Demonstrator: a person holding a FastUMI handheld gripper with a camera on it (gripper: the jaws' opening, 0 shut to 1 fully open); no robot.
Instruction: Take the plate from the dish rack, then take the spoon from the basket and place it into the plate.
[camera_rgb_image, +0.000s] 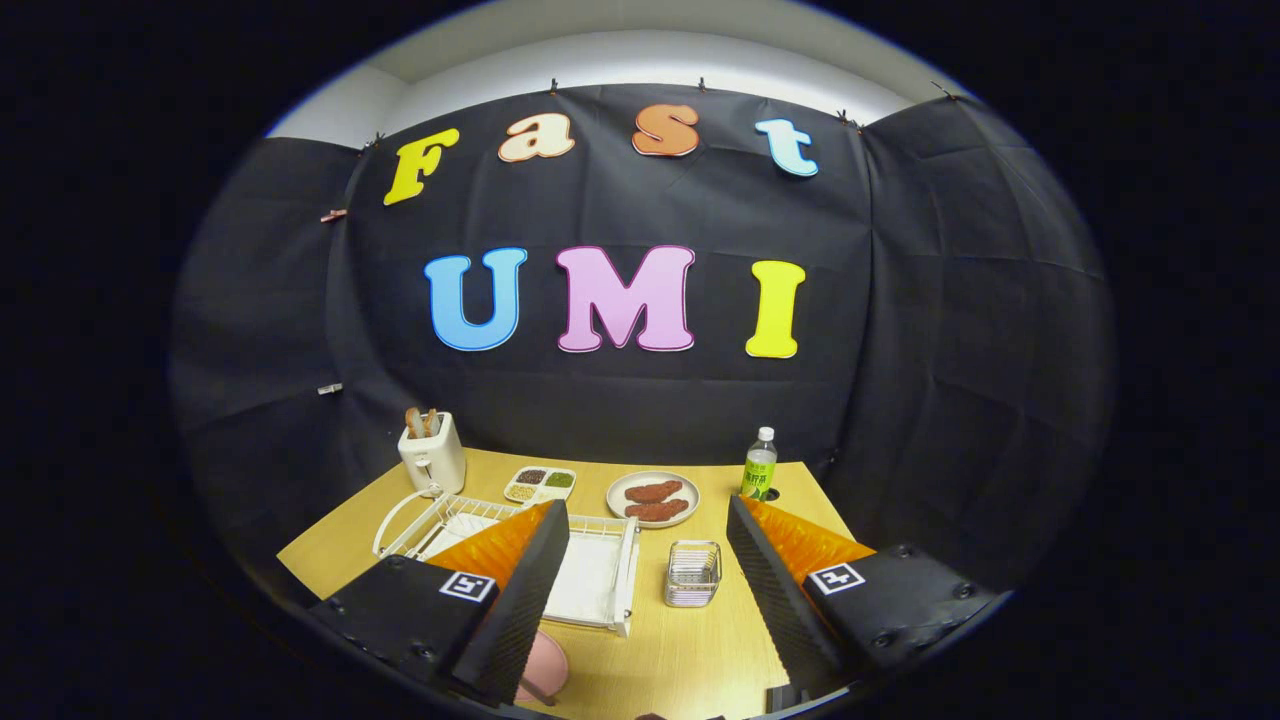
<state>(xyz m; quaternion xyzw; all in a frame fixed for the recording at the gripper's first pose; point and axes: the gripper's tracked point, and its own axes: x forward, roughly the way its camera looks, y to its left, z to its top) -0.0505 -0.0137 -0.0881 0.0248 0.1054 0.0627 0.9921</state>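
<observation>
Hand-held gripper: the hand-held gripper (648, 560) hangs above the worktop (690, 650) with its fingers spread wide and nothing between them; released.

Landmark: the white wire dish rack (600, 570), which lies just ahead of the left finger and is partly hidden by it.

Plate: a pink plate (545, 665) peeks out under the left finger, on the near side of the dish rack and flat on the worktop. Most of it is covered, so I cannot tell whether it is the task's plate or already out of the rack. No plate can be made out standing in the rack's wires.

Basket: a small wire basket (693, 573) sits just to the right of the dish rack, between the two fingers and a little ahead of them. The spoon cannot be made out inside it at this size.

Handling, plate: likely stiff, light and smooth, so slippery at the rim; best pinched across the edge, both fingers well onto the lip.

Handling, spoon: probably thin, hard and light; it may pivot if held at one end. Take the handle near its middle, lifting straight up out of the basket so it does not snag the wires.

Other things: beyond the dish rack stand a toaster (432, 452), a divided tray (540, 484), a plate of food (652, 498) and a bottle (759, 465).
</observation>
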